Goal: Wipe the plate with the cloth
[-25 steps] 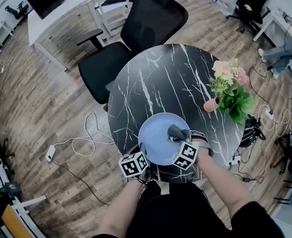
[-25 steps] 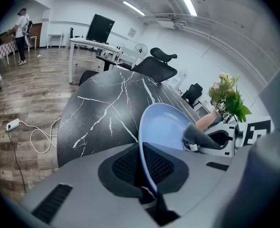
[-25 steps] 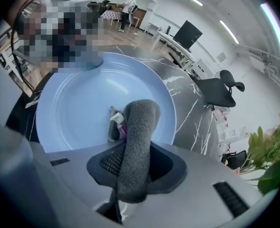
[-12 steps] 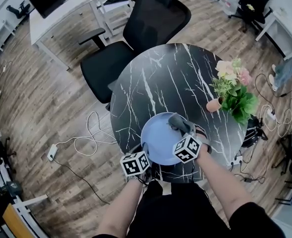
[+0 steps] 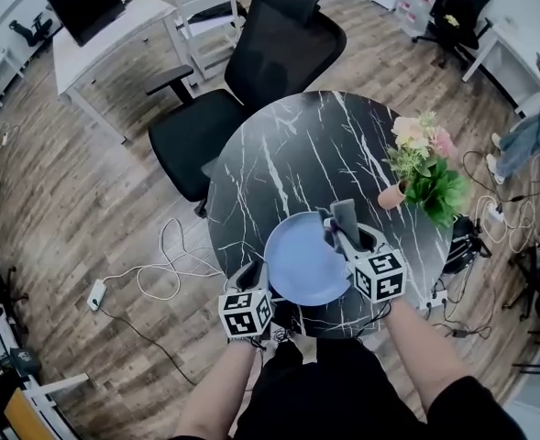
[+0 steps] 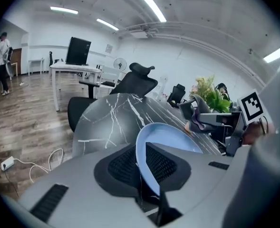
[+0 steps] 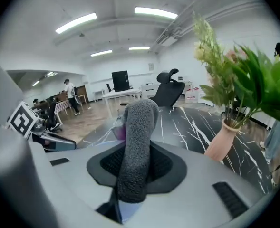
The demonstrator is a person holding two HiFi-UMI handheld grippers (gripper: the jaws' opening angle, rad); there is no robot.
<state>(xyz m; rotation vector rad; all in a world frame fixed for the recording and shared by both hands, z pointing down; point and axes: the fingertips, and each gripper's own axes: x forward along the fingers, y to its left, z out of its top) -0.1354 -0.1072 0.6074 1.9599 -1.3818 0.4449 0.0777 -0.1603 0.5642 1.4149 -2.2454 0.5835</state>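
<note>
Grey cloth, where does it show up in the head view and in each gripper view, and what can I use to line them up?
Head view: cloth just right of centre, at the blue plate's far edge.
Left gripper view: cloth right of centre, beyond the plate.
Right gripper view: cloth dead centre, upright.
Shared landmark: potted flowers, on the cloth's right in all three.

in the left gripper view the plate (image 6: pixel 170 139) runs edge-on between the jaws of the left gripper (image 6: pixel 142 160), which have just been opening. its lower rim vanishes there, and whether the pads press it cannot be told. in the head view the right gripper (image 5: pixel 343 238) covers the lower end of the cloth (image 5: pixel 346 216). the right edge cuts off a person (image 5: pixel 529 137).
</note>
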